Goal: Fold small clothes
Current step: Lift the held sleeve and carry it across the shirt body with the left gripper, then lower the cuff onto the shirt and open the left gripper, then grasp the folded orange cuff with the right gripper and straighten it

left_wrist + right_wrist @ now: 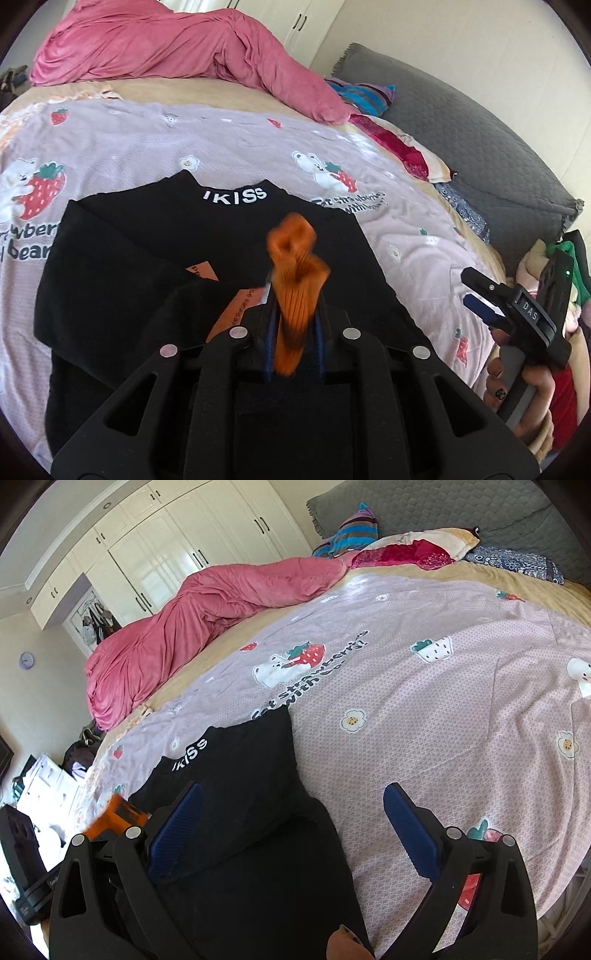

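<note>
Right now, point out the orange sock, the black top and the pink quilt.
orange sock (295,273): left wrist view, ribbed middle above the pads.
black top (147,236): left wrist view, flat chest area left of the sock.
pink quilt (192,627): right wrist view, middle of the bunched heap.

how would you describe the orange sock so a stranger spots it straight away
Start at the strawberry-print pink sheet covering the bed, then find the black folded garment lettered IKISS. Above it, the left gripper pinches a ribbed orange sock, the only bright orange cloth there.
</note>
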Tool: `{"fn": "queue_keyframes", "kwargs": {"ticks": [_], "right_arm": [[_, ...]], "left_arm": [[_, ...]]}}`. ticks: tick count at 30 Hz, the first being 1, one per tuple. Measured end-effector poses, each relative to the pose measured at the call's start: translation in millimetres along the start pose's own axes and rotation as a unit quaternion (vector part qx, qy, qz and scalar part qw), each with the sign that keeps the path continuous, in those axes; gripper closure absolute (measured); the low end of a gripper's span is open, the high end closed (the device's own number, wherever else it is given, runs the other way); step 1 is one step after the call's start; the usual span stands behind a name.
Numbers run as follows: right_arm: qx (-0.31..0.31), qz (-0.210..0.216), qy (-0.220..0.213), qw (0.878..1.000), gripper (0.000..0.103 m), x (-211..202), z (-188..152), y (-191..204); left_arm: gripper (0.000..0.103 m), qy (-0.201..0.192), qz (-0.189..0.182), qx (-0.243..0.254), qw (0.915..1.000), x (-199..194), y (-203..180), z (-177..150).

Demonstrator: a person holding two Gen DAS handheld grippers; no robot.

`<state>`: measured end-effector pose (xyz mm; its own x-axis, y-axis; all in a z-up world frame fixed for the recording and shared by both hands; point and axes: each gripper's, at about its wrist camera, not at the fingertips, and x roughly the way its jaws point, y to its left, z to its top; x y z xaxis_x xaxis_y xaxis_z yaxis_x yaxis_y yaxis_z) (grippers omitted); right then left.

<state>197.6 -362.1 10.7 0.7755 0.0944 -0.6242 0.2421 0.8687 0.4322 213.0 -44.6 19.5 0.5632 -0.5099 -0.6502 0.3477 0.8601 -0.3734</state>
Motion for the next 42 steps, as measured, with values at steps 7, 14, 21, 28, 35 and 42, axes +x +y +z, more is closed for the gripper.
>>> {"fn": "queue_keyframes", "kwargs": {"ticks": [7, 14, 21, 28, 35, 42], "right_arm": [[-0.026, 0.002, 0.012, 1.000, 0.006, 6, -6, 13], [-0.060, 0.052, 0.066, 0.995, 0.006, 26, -25, 42], [-0.116, 0.075, 0.149, 0.979, 0.030, 58, -67, 89], [-0.137, 0.045, 0.164, 0.976, 0.067, 79, -93, 100], [-0.177, 0.103, 0.124, 0.971, 0.092, 62, -77, 119], [-0.265, 0.124, 0.051, 0.955, 0.094, 36, -17, 163]], "left_arm": [[0.073, 0.003, -0.019, 0.000, 0.9998, -6, 6, 4], [0.047, -0.010, 0.025, -0.021, 0.9994, -23, 31, 15], [0.022, -0.031, 0.081, -0.048, 0.9951, -49, 68, 25], [0.022, -0.067, 0.115, -0.070, 0.9887, -78, 98, 35], [0.022, -0.079, 0.134, -0.094, 0.9833, -90, 119, 37], [0.022, -0.078, 0.136, -0.110, 0.9816, -89, 129, 36]]}}
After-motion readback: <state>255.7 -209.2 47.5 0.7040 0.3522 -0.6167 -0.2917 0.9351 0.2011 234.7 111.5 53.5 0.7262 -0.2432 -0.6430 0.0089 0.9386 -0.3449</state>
